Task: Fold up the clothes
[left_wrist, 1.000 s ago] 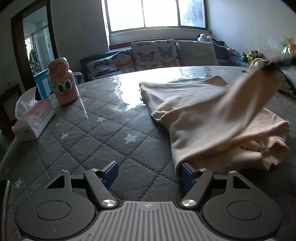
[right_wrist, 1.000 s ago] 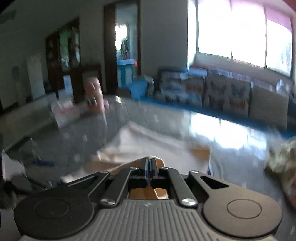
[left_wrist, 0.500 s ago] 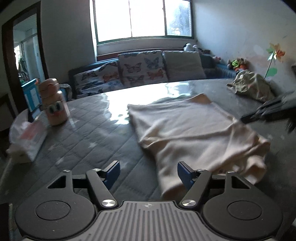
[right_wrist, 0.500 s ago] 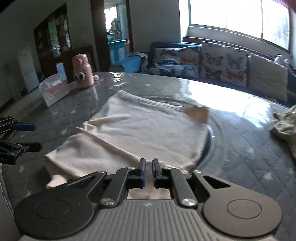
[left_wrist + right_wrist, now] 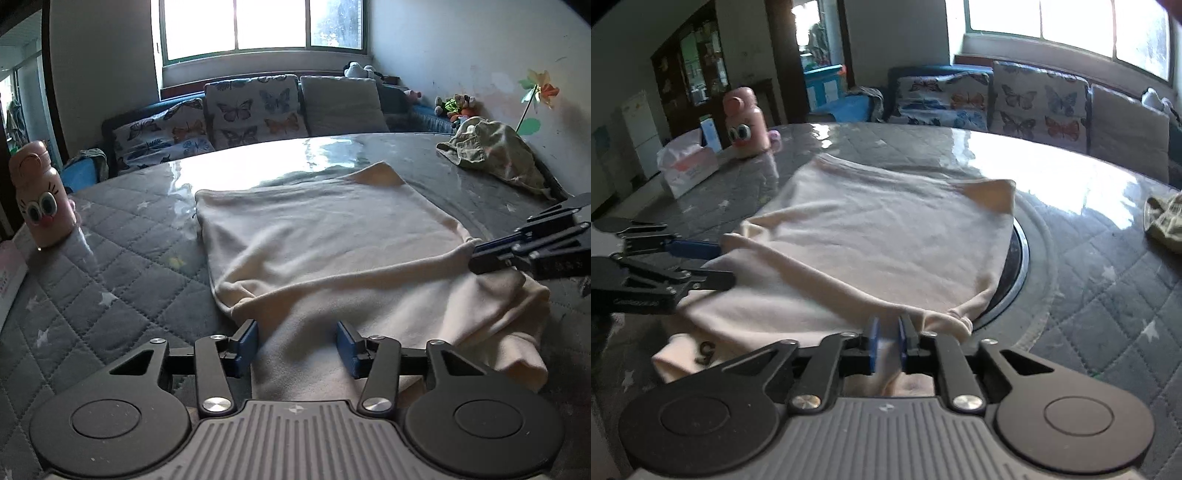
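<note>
Cream cloth spread flat on the gray quilted table, near edge bunched up. Left gripper wide apart over that edge. Right gripper a little apart, cloth between. Pink bottle well apart.

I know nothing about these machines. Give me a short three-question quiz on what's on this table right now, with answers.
1. True or false: the left gripper is open wide, over the cream garment.
2. The pink bottle stands next to: A) tissue box B) olive clothes pile C) a laptop
3. What lies between the right gripper fingers?

Key: 1 true; 2 A; 3 a fold of the cream garment, with the fingers slightly apart.
</note>
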Tool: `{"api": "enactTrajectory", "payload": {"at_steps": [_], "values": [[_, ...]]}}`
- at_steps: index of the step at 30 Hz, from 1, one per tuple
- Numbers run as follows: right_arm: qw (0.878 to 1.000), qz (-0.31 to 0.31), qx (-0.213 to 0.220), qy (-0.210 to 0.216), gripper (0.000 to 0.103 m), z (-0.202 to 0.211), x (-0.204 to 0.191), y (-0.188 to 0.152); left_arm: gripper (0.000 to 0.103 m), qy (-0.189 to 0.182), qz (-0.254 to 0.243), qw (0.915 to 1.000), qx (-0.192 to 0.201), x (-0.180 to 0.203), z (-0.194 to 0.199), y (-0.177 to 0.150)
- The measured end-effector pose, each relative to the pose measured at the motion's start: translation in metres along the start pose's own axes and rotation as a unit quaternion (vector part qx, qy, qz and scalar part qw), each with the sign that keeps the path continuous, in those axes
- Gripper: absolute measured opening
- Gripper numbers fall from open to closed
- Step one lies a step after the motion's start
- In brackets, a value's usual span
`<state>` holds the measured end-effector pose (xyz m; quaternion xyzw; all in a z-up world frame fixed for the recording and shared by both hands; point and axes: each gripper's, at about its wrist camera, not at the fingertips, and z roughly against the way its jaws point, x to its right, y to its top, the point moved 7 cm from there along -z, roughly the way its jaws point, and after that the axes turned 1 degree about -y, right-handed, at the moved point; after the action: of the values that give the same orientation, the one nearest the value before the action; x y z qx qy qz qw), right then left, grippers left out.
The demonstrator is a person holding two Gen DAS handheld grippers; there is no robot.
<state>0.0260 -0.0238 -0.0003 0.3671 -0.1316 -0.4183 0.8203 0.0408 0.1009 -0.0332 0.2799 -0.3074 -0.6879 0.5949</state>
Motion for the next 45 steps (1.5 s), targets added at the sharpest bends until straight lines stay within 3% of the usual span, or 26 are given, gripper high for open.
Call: {"api": "enactTrajectory", "payload": {"at_steps": [2, 6, 12, 17, 24, 29, 36, 39, 41, 45], "values": [[1.000, 0.011, 0.000, 0.005, 0.027, 0.003, -0.006, -0.005, 0.050, 0.003, -0.009, 0.9999, 0.002, 0.001, 0.001, -0.001], [0.999, 0.037, 0.001, -0.001, 0.028, 0.007, -0.009, -0.017, 0.052, 0.010, -0.031, 0.9995, -0.002, 0.003, 0.006, -0.007], [0.998, 0.052, 0.018, 0.003, 0.028, 0.019, -0.022, -0.007, 0.052, 0.003, -0.065, 0.9978, 0.010, 0.016, 0.025, -0.006], [0.998, 0.058, 0.026, 0.028, 0.028, 0.002, -0.043, 0.002, 0.052, -0.002, -0.098, 0.9951, 0.011, 0.028, 0.035, -0.012], [0.996, 0.090, 0.008, 0.026, 0.029, -0.003, -0.055, -0.015, 0.062, -0.015, -0.167, 0.9858, 0.016, 0.039, 0.059, -0.032], [0.997, 0.079, 0.004, 0.022, 0.036, 0.010, -0.043, -0.021, 0.064, -0.027, -0.224, 0.9741, 0.018, 0.060, 0.056, -0.049], [0.998, 0.050, -0.005, 0.039, 0.036, 0.024, -0.032, -0.027, 0.064, -0.046, -0.239, 0.9694, 0.034, 0.078, 0.046, -0.050], [0.997, 0.057, -0.003, 0.043, 0.042, 0.033, -0.033, -0.029, 0.050, -0.055, -0.243, 0.9676, 0.041, 0.086, 0.042, -0.049], [0.997, 0.067, 0.000, 0.044, 0.055, 0.040, -0.034, -0.029, 0.032, -0.061, -0.235, 0.9693, 0.042, 0.086, 0.040, -0.047], [0.993, 0.103, 0.007, 0.052, 0.056, 0.051, -0.041, -0.032, 0.021, -0.070, -0.206, 0.9751, 0.045, 0.078, 0.040, -0.034]]}}
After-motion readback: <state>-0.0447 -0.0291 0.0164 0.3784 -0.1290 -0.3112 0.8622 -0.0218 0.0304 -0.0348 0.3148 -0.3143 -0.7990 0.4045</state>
